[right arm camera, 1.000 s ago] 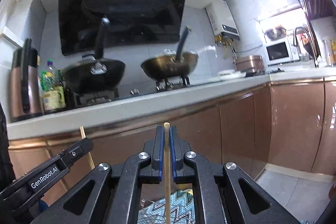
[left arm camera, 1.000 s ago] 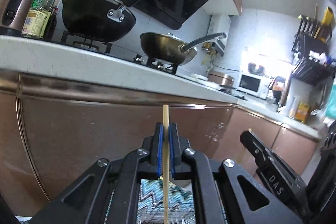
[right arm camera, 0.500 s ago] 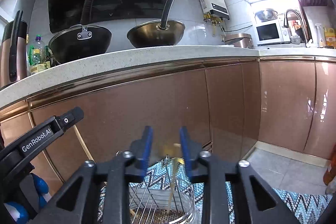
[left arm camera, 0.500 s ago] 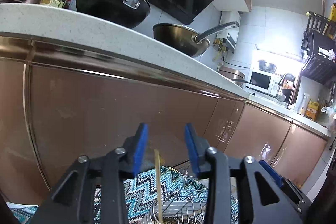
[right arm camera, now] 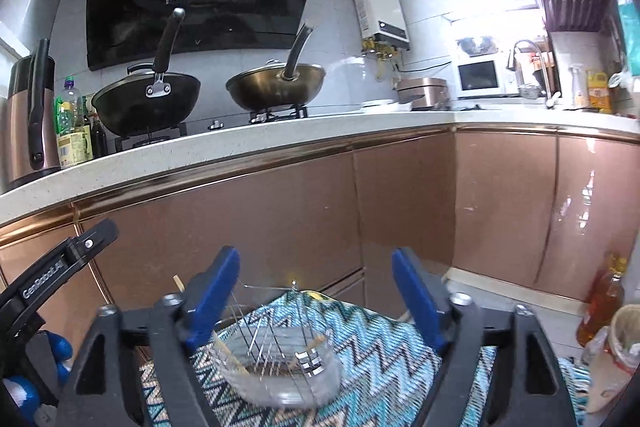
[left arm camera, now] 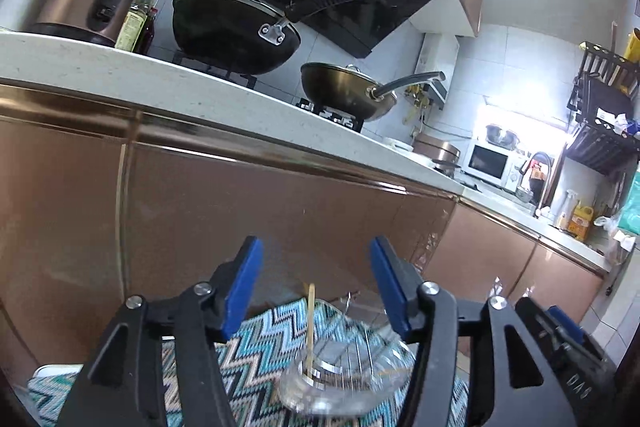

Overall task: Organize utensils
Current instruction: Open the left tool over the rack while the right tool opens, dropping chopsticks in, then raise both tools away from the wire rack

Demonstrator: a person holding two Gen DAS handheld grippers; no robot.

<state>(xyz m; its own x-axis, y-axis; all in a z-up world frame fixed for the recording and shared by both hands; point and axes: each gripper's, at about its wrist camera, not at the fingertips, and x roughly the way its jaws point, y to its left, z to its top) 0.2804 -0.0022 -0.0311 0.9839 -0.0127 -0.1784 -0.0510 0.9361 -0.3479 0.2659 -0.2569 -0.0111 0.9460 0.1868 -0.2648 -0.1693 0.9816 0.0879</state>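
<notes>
We see wire holder on mat, before cabinets — chopsticks standing in it. Behind, on counter: two woks side by side — kettle left, microwave right.

My left claw is opening at lower centre, nothing pressed between its blue pads. Below it a chopstick stands in the wire-and-glass holder on the zigzag mat.

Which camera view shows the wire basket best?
The right wrist view: the basket shows nearly whole between the open fingers, with wires and chopsticks inside. In the left wrist view it is blurred and partly behind a finger.
</notes>
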